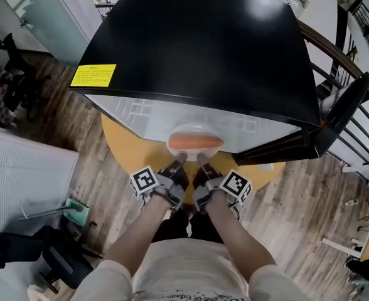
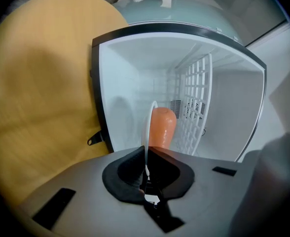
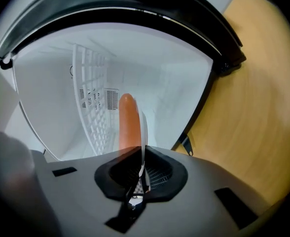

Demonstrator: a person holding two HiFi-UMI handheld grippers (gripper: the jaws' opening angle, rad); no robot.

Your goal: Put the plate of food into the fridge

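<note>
White plate (image 1: 194, 153) bearing an orange sausage (image 1: 196, 142), level at the open mouth of the black, white-lined mini fridge (image 1: 203, 49).

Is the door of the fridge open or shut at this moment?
Open. The door stands swung aside beside the fridge, and both gripper views show its white inside with the wire shelf.

The fridge (image 1: 203, 49) stands on the counter (image 1: 125, 149), its door (image 1: 336, 119) open to the right. The plate (image 1: 194, 131), a sausage (image 1: 196, 142) lying on it, is in the fridge's mouth.
</note>
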